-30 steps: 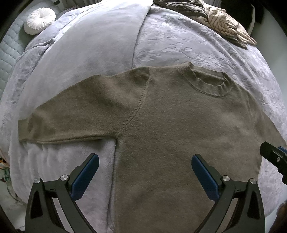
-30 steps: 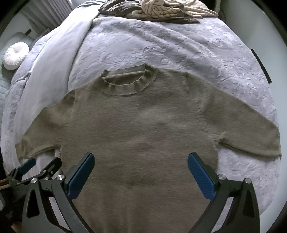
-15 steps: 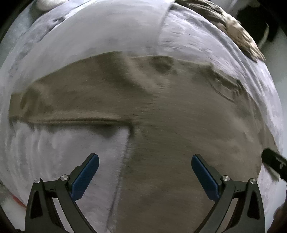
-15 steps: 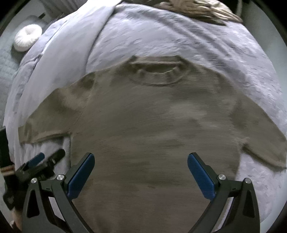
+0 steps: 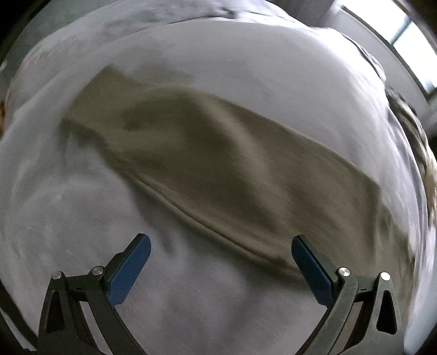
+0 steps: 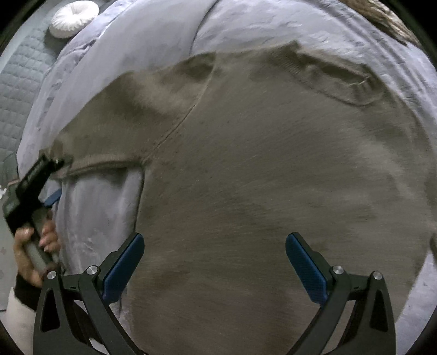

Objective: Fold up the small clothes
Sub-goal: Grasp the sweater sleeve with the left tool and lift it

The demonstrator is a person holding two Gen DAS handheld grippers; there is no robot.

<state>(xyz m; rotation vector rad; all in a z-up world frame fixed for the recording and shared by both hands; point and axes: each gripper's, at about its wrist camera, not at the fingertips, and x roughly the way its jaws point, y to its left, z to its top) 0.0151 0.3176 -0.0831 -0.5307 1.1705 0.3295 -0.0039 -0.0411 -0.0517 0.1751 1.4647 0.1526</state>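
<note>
Across the bed point(image 6: 142, 41), on its pale grey-lilac cover, your olive-brown sweater point(image 6: 259, 169) lay spread flat with the front up, the round neckline point(image 6: 347, 82) toward the far side. Your right gripper point(image 6: 214, 262) hung over the lower body of the sweater, its blue-padded fingers point(image 6: 123, 265) spread wide with nothing between them; the left-hand pad sat just at the side edge of the knit, where sweater meets bed cover. The sweater's sleeve point(image 6: 114, 120) on that side ran out toward the edge of the bed, and its cuff end met the tip of your left gripper point(image 6: 52, 174) there. From that view you could not tell whether the tool touched the cuff or only overlapped it, and your hand point(image 6: 35, 245) was wrapped around its handle.

From your left wrist camera the picture was smeared, but the same sleeve point(image 5: 207, 169) showed as a long olive band lying diagonally across the cover, its cuff toward the upper left and the wider end running off to the lower right. Your left gripper point(image 5: 221, 267) stood wide apart in that view too, holding nothing; its right pad point(image 5: 311, 267) overlapped the sleeve's lower edge, while the left pad sat over bare cover.

Beyond the sweater, a round white cushion point(image 6: 75, 17) rested at the far left, and a striped tan bundle of cloth point(image 6: 382, 16) lay at the far right edge of the bed.
</note>
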